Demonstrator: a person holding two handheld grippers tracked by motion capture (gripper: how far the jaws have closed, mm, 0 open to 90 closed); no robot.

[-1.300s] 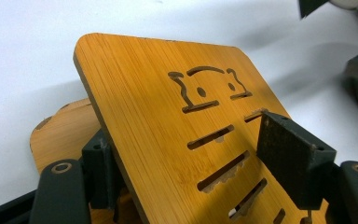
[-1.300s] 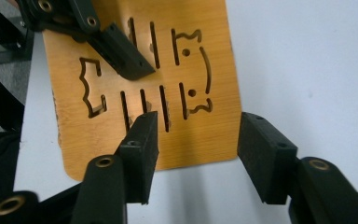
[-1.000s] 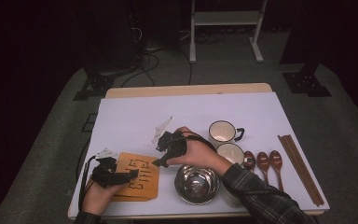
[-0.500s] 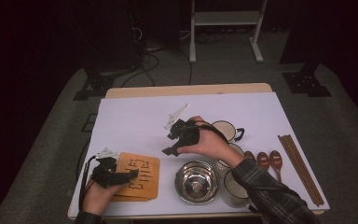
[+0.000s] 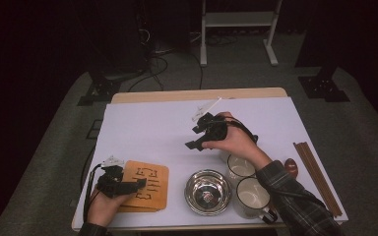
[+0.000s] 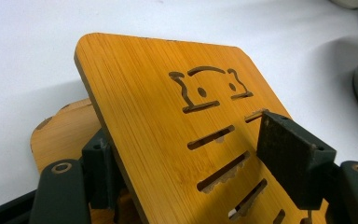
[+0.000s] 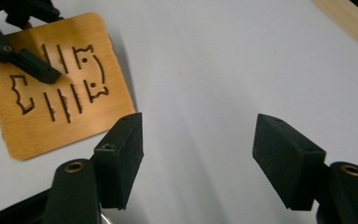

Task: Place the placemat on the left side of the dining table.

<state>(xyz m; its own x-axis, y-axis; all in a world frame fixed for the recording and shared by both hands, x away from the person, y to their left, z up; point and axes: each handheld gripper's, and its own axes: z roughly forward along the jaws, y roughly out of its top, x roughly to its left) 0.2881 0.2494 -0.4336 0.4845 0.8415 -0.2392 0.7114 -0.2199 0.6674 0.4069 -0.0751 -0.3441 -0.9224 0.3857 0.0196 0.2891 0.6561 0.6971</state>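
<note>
The left gripper (image 5: 139,184) clamps the top bamboo trivet (image 6: 177,121), tilted over the lower trivet (image 6: 60,135), so it could slip out toward the steel bowl (image 5: 208,191) at 3 o'clock, while the right gripper (image 5: 193,139), jaws just opening, hangs empty.

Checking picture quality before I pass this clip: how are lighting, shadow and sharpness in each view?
High view: the white table top is evenly lit, the room around it nearly black; the steel bowl shows small glints. Left gripper view: the bamboo board is sharp at its cut-outs, the near jaws soft. Right gripper view: soft shadow streaks lie on the table below the open right gripper.
</note>
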